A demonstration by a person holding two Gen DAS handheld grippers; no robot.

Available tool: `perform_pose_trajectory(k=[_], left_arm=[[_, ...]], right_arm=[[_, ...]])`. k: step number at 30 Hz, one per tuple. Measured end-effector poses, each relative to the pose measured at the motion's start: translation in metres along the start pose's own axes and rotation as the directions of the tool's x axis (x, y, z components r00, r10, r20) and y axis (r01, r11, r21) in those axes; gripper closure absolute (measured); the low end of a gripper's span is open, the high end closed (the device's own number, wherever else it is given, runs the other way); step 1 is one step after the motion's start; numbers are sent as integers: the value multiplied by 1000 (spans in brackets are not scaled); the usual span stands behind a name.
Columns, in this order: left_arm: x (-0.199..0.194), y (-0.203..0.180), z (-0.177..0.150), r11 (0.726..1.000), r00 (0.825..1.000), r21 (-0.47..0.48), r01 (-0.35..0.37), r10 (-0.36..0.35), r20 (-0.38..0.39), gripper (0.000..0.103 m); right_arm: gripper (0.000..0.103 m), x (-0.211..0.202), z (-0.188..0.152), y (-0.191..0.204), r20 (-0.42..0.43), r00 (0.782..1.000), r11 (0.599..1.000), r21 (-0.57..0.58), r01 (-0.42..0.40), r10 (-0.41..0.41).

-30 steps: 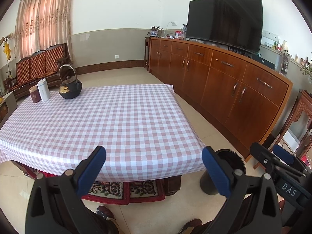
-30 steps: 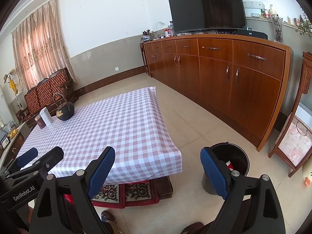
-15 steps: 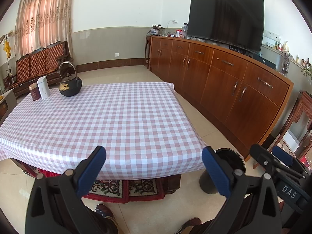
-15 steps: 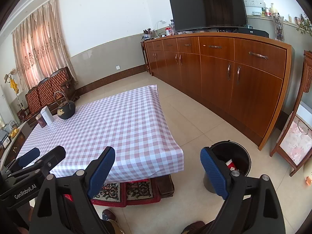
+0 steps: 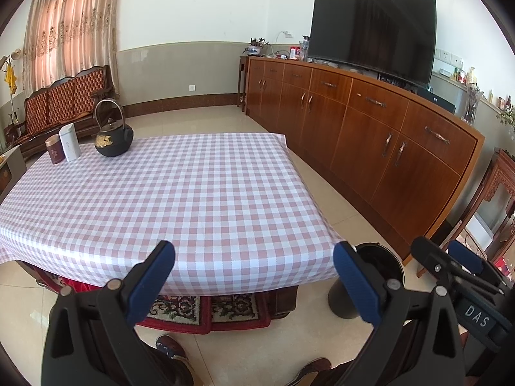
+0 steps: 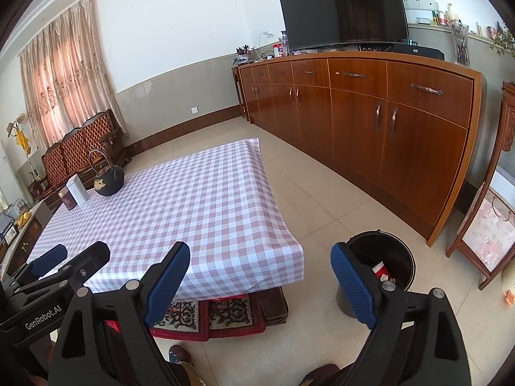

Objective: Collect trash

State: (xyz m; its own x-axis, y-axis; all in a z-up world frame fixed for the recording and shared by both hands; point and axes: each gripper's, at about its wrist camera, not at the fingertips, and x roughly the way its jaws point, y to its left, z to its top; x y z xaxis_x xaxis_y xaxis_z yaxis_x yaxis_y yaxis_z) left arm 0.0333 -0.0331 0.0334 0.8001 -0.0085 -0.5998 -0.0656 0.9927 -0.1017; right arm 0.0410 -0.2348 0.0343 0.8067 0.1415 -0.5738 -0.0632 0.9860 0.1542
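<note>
The left tongs (image 5: 254, 276) stand wide and hold nothing, over the near edge of the checkered table (image 5: 180, 193). The right tongs (image 6: 260, 276) are wide and hold nothing too. The dark bin (image 6: 386, 257), with trash (image 6: 381, 270) inside, stands on the floor at about three o'clock from them, just behind their right finger.

Black kettle (image 5: 113, 140), two tins (image 5: 63, 145) on checked tablecloth (image 5: 193, 193); wooden sideboard (image 5: 370, 135) beyond.

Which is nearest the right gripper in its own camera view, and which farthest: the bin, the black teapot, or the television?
1. Bin: on the floor just beyond the right gripper, to its right.
2. Teapot: far left corner of the table.
3. Television: above the cabinet by the far wall.
</note>
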Motion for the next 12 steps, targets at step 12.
perform_pose_trajectory(k=[12], left_arm=[[14,-1,-4,997,996,-17,79,-80,-38,4]], right_arm=[[12,6,-2,-5,-8,1000,1000,16,16,-15]])
